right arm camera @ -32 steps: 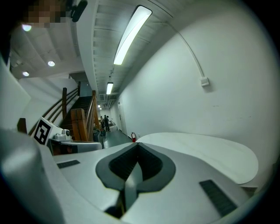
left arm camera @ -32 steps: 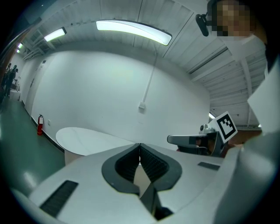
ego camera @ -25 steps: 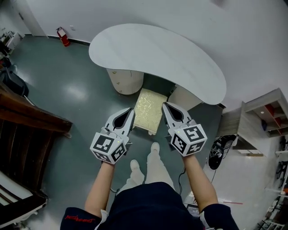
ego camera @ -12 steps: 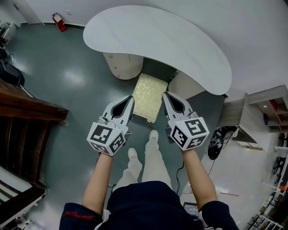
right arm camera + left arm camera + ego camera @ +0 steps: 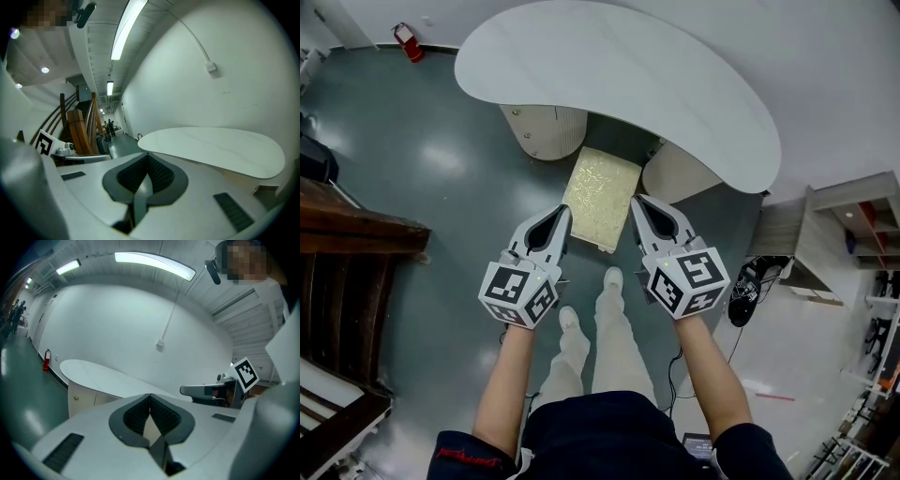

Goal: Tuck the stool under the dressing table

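The stool [image 5: 600,195] has a cream, gold-patterned square seat. It stands on the grey floor between the two pedestals of the white kidney-shaped dressing table [image 5: 619,84], its near end sticking out toward me. My left gripper [image 5: 563,213] is shut and empty beside the stool's near left corner. My right gripper [image 5: 636,201] is shut and empty beside its near right corner. Whether either one touches the seat I cannot tell. In the left gripper view the jaws [image 5: 150,397] meet, with the table top [image 5: 103,376] beyond. The right gripper view shows closed jaws [image 5: 147,157] and the table top [image 5: 215,145].
The person's legs and white shoes [image 5: 614,278] stand just behind the stool. Dark wooden stairs [image 5: 347,244] are at the left and a red fire extinguisher [image 5: 403,42] at the far wall. A shelf unit [image 5: 853,234] and a black object [image 5: 741,295] are at the right.
Both grippers have sunk lower, still on either side of the stool's near end. The view has shifted forward over the table. The stool keeps its place between the pedestals.
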A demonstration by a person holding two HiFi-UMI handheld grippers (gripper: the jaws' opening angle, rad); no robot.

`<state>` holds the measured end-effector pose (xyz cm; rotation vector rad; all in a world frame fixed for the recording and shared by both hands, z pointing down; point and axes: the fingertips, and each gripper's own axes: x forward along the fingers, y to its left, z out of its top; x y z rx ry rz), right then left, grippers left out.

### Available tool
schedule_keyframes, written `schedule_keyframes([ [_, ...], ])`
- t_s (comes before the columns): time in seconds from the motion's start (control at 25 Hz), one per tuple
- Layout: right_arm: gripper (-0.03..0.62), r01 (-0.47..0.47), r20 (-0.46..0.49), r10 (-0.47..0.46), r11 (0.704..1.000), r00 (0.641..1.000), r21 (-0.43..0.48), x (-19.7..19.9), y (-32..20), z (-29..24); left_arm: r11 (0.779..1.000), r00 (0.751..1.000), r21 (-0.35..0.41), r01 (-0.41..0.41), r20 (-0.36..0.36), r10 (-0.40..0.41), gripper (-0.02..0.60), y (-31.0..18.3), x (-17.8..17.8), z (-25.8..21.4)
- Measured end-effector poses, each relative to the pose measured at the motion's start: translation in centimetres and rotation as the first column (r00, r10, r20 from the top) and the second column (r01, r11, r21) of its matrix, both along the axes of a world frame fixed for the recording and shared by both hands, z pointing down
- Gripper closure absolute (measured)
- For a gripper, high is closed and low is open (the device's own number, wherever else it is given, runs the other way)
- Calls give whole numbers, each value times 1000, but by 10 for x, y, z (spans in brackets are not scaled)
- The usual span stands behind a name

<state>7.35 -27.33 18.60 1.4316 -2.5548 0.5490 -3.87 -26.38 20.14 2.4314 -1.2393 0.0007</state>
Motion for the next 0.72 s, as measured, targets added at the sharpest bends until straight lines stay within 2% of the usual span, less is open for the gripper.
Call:
schedule_keyframes([
  [0.72,580,-19,-40,15,994,999,-106,22,8,83,991,1000,-134,10,-12,-11,566,8,12,90],
])
